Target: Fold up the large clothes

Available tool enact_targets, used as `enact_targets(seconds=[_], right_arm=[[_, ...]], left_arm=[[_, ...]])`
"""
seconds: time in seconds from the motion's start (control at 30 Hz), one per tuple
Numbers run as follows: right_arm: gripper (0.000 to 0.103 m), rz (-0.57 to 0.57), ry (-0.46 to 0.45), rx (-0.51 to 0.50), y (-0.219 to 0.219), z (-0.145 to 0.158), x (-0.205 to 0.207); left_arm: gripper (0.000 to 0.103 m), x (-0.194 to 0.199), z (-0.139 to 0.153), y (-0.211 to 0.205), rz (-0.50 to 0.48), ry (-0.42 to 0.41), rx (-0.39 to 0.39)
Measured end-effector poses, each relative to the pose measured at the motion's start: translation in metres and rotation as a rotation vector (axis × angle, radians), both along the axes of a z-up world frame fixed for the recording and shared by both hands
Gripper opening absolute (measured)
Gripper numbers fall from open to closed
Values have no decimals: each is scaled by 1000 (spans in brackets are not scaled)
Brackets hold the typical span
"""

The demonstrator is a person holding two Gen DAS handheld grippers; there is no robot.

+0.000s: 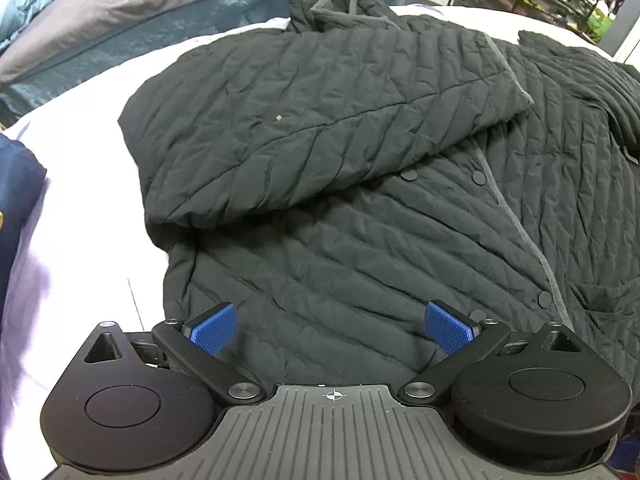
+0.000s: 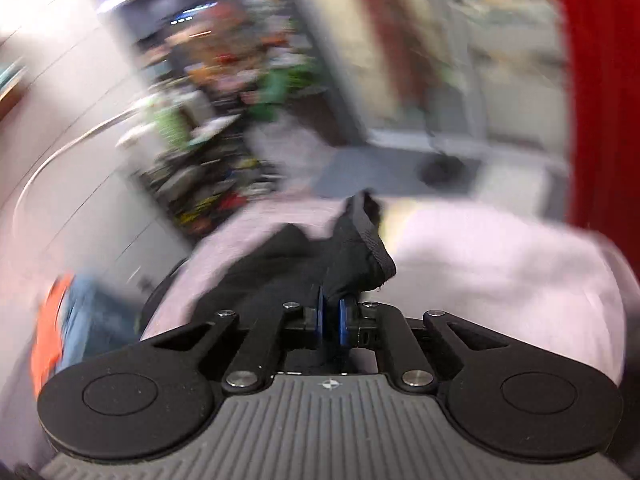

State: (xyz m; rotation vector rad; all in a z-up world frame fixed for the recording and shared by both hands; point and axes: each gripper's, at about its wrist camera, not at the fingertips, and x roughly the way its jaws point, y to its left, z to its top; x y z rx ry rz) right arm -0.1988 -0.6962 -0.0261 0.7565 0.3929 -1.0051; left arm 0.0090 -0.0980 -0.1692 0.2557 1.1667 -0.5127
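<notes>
We see a black quilted puffer jacket with grey edge trim [image 1: 340, 152] spread across a bed covered by a white sheet [image 1: 80, 208]. One sleeve [image 1: 304, 120] lies folded across the jacket's front, from ten o'clock toward two o'clock. Our left tool [image 1: 330, 326] hovers over the hem at six o'clock, its blue pads [image 1: 214, 328] spread wide with nothing between them. A navy cloth [image 1: 18, 200] sits at nine o'clock at the sheet's edge, and a folded grey and blue duvet [image 1: 132, 12] lies at eleven o'clock beyond the jacket.

In the right wrist view, heavily blurred, our right tool [image 2: 331, 320] has its pads pressed together, pinching a fold of the jacket's black fabric [image 2: 352, 256] that rises toward twelve o'clock above the sheet.
</notes>
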Motion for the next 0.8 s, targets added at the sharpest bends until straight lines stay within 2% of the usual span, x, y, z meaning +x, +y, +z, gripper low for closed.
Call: enact_targets(seconds=[0.1, 0.2, 0.43, 0.6, 0.7, 0.8], right_arm=[[9, 216, 14, -70, 35, 25, 56], [9, 417, 4, -90, 80, 35, 118], [8, 846, 6, -126, 223, 26, 242], [8, 1072, 37, -63, 316, -5, 291], [8, 1179, 97, -82, 366, -20, 295], [8, 1251, 120, -77, 406, -31, 294]], left_arm=[[103, 0, 2, 8, 12, -8, -10], [103, 1, 6, 19, 37, -30, -9], [103, 3, 13, 64, 182, -51, -5], [103, -2, 10, 90, 264, -34, -17], [103, -4, 8, 94, 282, -32, -17], [103, -5, 2, 94, 281, -13, -7]])
